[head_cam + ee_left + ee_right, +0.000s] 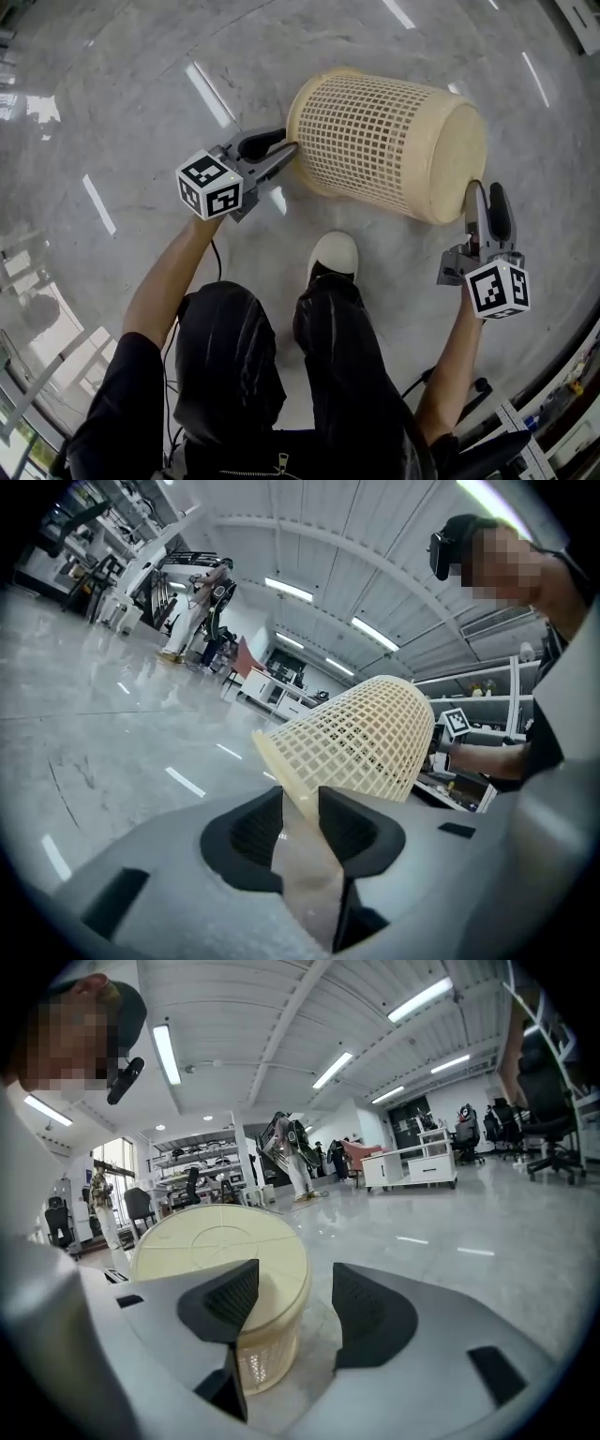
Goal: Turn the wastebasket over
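A cream lattice wastebasket [384, 141] lies on its side on the glossy floor, open rim to the left and solid bottom to the right. My left gripper [286, 155] is at the rim's near edge. In the left gripper view the rim of the wastebasket [361, 742] runs between the two dark pads, and the left gripper [300, 803] is shut on it. My right gripper [487, 197] stands open just beside the basket's bottom. In the right gripper view the round bottom of the wastebasket [220, 1241] sits behind the left jaw, and the right gripper [295, 1307] holds nothing.
The person's white shoe [334, 253] stands on the floor just in front of the basket, between the two arms. Office chairs [548, 1101] and a white cabinet [412, 1168] stand far off. Machines and desks [202, 611] line the hall's far side.
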Demonstrator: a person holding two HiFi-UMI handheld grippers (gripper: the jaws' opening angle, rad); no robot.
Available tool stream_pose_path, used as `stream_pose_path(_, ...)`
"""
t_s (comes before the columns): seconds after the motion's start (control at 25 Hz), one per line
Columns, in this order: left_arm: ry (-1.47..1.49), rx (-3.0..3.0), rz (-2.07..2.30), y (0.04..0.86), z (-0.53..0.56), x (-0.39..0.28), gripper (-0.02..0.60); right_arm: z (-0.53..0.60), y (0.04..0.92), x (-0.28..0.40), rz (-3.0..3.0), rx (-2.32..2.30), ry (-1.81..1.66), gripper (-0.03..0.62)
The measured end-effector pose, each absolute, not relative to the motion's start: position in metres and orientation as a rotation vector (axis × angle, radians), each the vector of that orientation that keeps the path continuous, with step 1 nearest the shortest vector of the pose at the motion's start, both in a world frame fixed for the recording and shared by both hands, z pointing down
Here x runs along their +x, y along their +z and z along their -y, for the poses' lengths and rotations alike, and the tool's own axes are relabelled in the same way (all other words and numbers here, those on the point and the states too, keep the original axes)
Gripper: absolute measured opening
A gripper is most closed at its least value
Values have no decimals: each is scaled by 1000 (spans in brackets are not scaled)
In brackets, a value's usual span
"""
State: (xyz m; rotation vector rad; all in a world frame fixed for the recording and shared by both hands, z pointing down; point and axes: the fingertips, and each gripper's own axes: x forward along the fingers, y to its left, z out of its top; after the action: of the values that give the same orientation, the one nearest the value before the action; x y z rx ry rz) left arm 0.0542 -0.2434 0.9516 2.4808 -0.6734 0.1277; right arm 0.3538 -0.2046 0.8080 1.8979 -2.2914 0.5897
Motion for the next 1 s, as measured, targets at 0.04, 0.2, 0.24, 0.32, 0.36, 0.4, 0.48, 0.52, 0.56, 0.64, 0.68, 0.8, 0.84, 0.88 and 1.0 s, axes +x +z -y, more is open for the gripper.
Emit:
stream_pose_path(0.04,123,2471,665,952,243,53,118,203,811,358,2274,1905,593,250)
stream_pose_path(0.2,132,2439,671,952,243,51,91,197,815,361,2267,1899,608,250)
stream_pose_path(0.24,147,2438,693,951,244,50,85,197,814,360,2267,1893,587,250)
stream_pose_path(0.32,157,2430,751,946,248,46,71,197,813,357,2263,1862,537,250)
stream_pose_path(0.36,145,2421,780,941,251,42,66,196,815,355,2261,1846,526,250)
stream_pose_path(0.4,126,2412,810,936,255,37,60,196,817,352,2258,1829,528,250)
stream_pose_path(0.48,92,2401,878,923,264,25,48,195,826,345,2251,1790,541,250)
stream_pose_path(0.52,78,2401,910,917,269,19,42,195,831,340,2246,1765,540,242)
stream_pose_path(0.56,63,2401,936,910,273,14,37,194,837,336,2239,1737,534,226)
stream_pose_path(0.64,35,2401,975,897,278,7,29,193,850,327,2231,1689,521,189)
stream_pose_path(0.68,28,2401,993,892,279,5,27,194,856,324,2233,1672,522,163)
stream_pose_path(0.8,36,2405,1040,883,282,-5,25,198,872,313,2265,1651,563,127)
stream_pose_path(0.84,43,2409,1053,881,283,-12,24,201,876,306,2272,1640,570,118)
stream_pose_path(0.88,49,2415,1069,878,284,-20,23,205,880,297,2273,1618,568,114)
stream_pose_path(1.0,56,2427,1123,868,286,-45,23,210,893,271,2277,1541,572,106)
